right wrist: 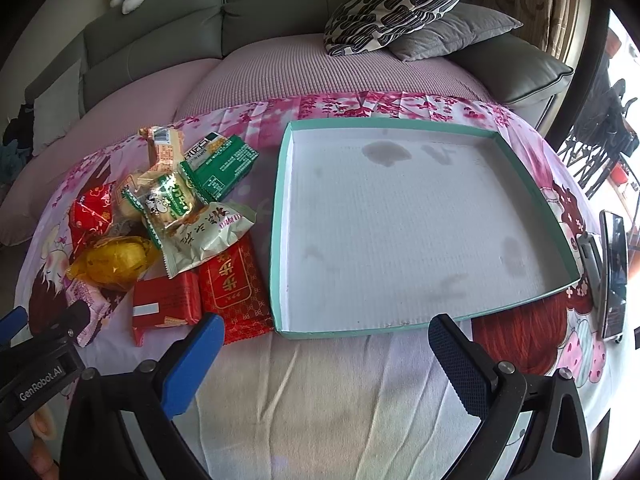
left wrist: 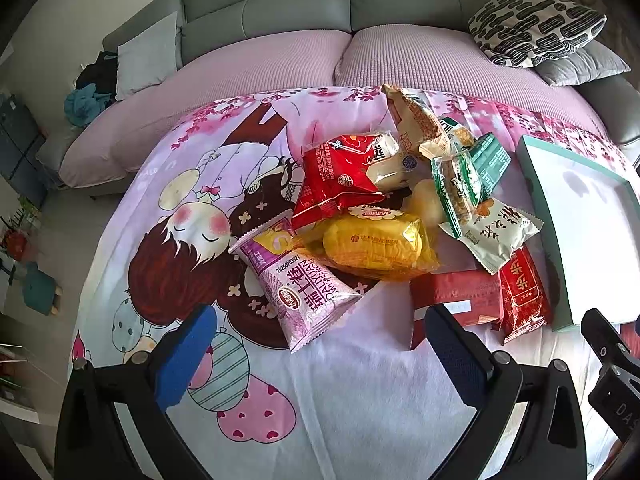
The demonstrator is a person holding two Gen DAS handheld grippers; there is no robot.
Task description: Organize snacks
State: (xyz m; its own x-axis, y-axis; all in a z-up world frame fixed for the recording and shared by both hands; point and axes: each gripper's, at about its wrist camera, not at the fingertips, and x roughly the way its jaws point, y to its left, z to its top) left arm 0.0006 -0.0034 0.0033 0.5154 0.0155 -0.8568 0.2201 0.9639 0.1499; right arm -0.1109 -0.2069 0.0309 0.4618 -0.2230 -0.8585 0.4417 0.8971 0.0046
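Observation:
A heap of snack packets lies on a cartoon-print cloth: a pink Swiss-roll packet (left wrist: 304, 288), a yellow cake packet (left wrist: 376, 246), a red packet (left wrist: 336, 180), a red box (left wrist: 456, 300) and green-white packets (left wrist: 492, 232). The same heap (right wrist: 168, 220) shows at the left in the right wrist view. A shallow teal-rimmed tray (right wrist: 280, 216) with a white bottom sits to the right of the heap, with nothing in it. My left gripper (left wrist: 320, 354) hangs open just short of the pink packet. My right gripper (right wrist: 326, 364) is open before the tray's near edge.
A grey sofa (left wrist: 280, 4) with a pink cover runs behind the table. Patterned and grey cushions (right wrist: 396, 8) rest on it. A phone on a stand (right wrist: 614, 276) stands at the table's right edge. The tray's corner (left wrist: 560, 240) lies right of the heap.

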